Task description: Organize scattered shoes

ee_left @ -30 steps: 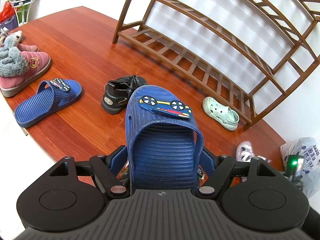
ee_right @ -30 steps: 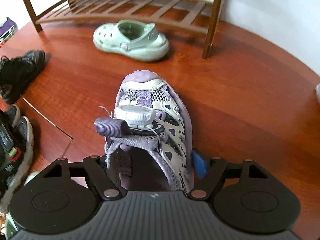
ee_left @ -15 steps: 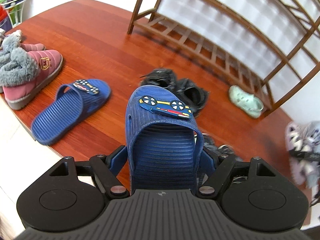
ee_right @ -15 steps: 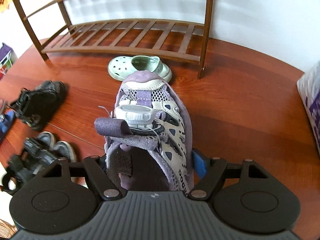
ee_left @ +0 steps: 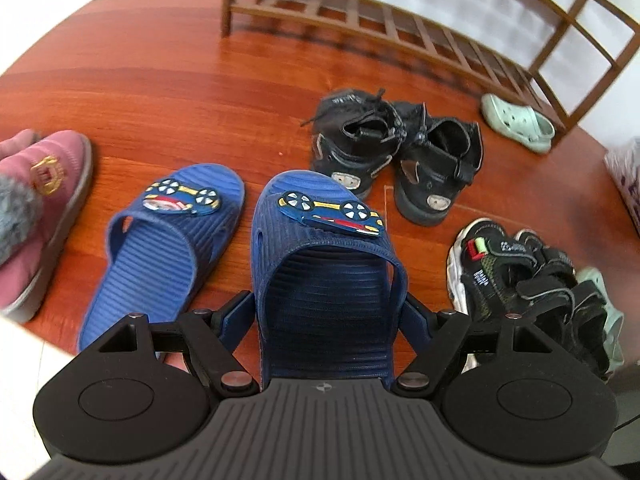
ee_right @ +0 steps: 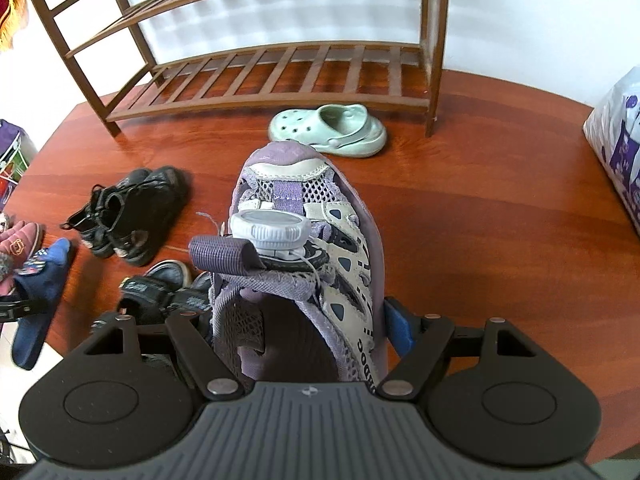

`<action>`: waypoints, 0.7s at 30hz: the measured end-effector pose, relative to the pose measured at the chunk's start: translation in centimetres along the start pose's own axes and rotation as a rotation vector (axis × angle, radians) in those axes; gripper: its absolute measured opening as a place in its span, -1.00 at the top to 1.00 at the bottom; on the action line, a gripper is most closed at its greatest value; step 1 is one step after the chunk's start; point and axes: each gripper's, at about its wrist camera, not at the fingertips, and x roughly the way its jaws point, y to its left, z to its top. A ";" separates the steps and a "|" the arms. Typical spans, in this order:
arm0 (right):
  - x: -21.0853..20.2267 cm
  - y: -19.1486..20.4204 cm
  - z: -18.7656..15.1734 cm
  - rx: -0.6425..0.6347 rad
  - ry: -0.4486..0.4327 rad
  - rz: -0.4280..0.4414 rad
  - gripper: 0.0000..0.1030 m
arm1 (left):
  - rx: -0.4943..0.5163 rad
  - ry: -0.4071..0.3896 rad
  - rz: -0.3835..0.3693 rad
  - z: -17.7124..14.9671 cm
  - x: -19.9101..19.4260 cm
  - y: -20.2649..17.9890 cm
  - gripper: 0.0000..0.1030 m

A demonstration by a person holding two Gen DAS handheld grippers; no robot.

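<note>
Left gripper (ee_left: 326, 312) fingers clamp the soft, light blue slide (ee_left: 320, 264) by its heel sides — right gripper (ee_right: 298, 320) fingers likewise clamp the flexible mesh purple sneaker (ee_right: 304, 248).

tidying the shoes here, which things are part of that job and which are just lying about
Part of the job:
- blue slide in the left gripper
- its mate on the floor
- purple sneaker in the right gripper
- black shoes
- green clog
- pink slipper
- shoe rack

Lying about:
- printed bag

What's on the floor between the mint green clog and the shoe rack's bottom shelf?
Nothing: in the right wrist view, only bare wooden floor separates the mint clog from the rack's bottom shelf.
</note>
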 end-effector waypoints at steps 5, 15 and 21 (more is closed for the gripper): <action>-0.5 2.6 -0.7 0.015 -0.010 0.004 -0.56 | 0.034 0.026 -0.018 0.3 1.9 0.4 -0.51; -1.0 6.4 -1.3 0.005 -0.019 0.001 -0.56 | 0.056 0.058 -0.016 -0.3 3.8 1.7 -0.57; -0.9 8.6 -1.6 0.000 -0.009 0.001 -0.57 | 0.035 0.056 -0.054 -0.7 3.0 2.6 -0.71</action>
